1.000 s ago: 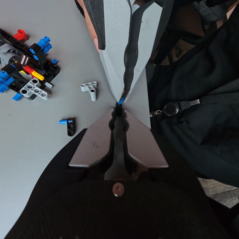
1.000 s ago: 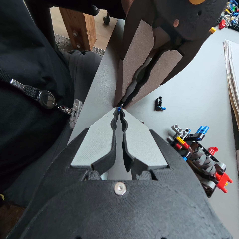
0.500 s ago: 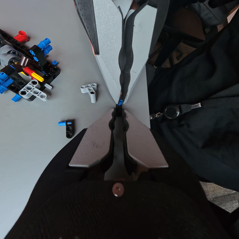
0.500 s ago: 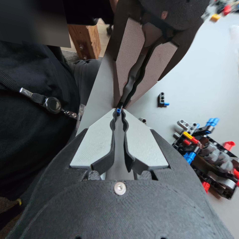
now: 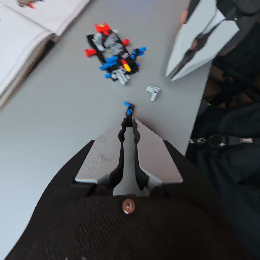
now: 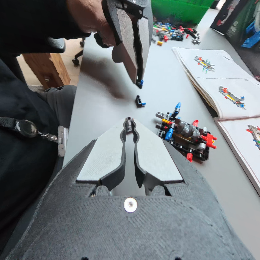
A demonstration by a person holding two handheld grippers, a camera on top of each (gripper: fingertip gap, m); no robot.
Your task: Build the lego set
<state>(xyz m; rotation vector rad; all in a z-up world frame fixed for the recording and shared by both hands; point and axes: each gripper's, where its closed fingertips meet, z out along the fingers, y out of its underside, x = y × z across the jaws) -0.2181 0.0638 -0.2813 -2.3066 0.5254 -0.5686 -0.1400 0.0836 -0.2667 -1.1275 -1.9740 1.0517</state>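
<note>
Place: office-like workroom
Surface: plain grey desk
Seating: castor-wheeled chair base on pale wood floor
Clutter: open instruction booklet, green bin, loose brick pile

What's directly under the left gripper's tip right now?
The left gripper, holding a black piece with blue pin, hangs over bare grey table. A second black-and-blue piece lies just beyond, uncovered.
</note>
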